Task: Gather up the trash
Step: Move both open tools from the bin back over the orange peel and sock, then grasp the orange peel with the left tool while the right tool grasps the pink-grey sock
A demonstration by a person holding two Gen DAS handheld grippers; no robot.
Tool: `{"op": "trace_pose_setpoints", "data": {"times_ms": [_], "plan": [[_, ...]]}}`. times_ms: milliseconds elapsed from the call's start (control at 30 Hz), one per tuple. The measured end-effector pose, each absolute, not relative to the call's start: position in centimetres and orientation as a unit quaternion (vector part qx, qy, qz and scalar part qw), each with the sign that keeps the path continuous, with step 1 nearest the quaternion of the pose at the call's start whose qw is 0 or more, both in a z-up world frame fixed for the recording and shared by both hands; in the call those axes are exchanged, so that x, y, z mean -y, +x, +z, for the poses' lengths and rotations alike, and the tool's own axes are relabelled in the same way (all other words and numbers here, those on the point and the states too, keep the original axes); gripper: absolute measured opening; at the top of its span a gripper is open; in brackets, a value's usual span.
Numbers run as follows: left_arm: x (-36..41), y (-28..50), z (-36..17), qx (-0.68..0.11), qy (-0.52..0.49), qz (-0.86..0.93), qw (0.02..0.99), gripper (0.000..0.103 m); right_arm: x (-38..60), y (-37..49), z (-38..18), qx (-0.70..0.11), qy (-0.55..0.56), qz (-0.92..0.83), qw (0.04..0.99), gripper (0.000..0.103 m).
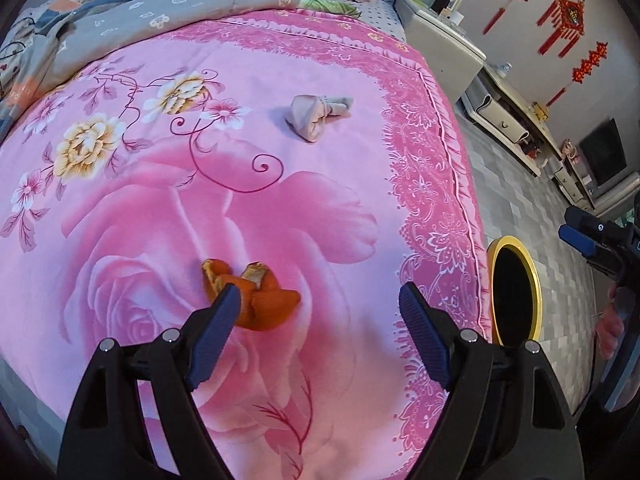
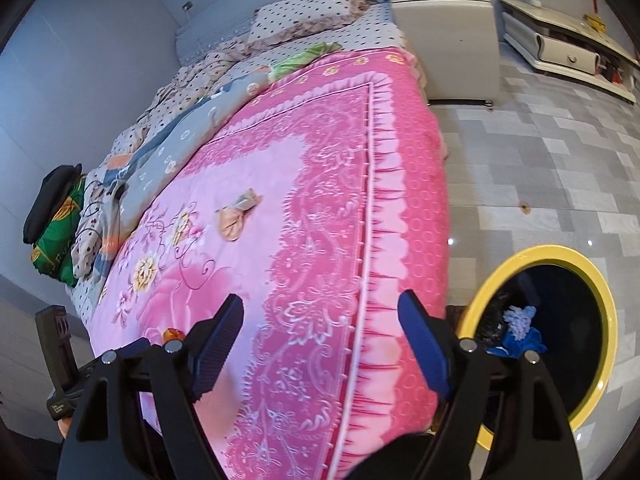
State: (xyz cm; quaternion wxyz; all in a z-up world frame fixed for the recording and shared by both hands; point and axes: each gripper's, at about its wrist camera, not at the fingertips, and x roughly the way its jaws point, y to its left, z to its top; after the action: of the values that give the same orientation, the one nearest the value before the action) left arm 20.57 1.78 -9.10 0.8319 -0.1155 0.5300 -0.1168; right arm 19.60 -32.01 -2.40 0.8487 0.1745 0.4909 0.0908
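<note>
A: Where's the trash?

B: An orange peel (image 1: 250, 298), curled and torn with pale pith showing, lies on the big printed rose near the foot of the pink floral blanket (image 1: 280, 208). Further up the bed sits a crumpled beige wad (image 1: 316, 116), twisted at one end; I can't tell whether it is tissue or cloth.

A: And the grippers?

B: The left gripper (image 1: 320, 306) hangs over the peel with its jaws spread wide, empty; its ribbed blue left pad overlaps the peel's edge in view, probably lining up a pinch. The right gripper (image 2: 320, 316) is also released and holds nothing, poised over the blanket's lacy-patterned border.

A: Why there?

B: My guess: it is close to the yellow-rimmed bin (image 2: 600, 292) standing on the grey tiled floor just beside the bed, where dropping is easy. Blue and whitish scraps (image 2: 520, 328) already lie in its dark inside.

A: Handling?

B: The peel looks soft and light; the plush blanket may bunch.
</note>
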Motion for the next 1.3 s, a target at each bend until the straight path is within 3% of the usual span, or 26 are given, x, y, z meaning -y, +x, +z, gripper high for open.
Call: {"op": "trace_pose_setpoints", "data": {"times_ms": [500,1100,1300], "plan": [[-4.0,21.2,-12.7,-0.545,-0.134,-0.109,0.821,0.077,22.5,26.2,-4.1,-0.524,0.138,0.127,0.831,0.076],[-3.6,21.9,-15.0,-0.535,-0.138,-0.118,0.825,0.076,14.9,37.6,-11.7,-0.581,0.162,0.12,0.789,0.076],[-3.4,22.4,-15.7,-0.539,-0.128,-0.121,0.824,0.065,13.3,41.0,-13.9,-0.596,0.152,0.105,0.781,0.067]]}}
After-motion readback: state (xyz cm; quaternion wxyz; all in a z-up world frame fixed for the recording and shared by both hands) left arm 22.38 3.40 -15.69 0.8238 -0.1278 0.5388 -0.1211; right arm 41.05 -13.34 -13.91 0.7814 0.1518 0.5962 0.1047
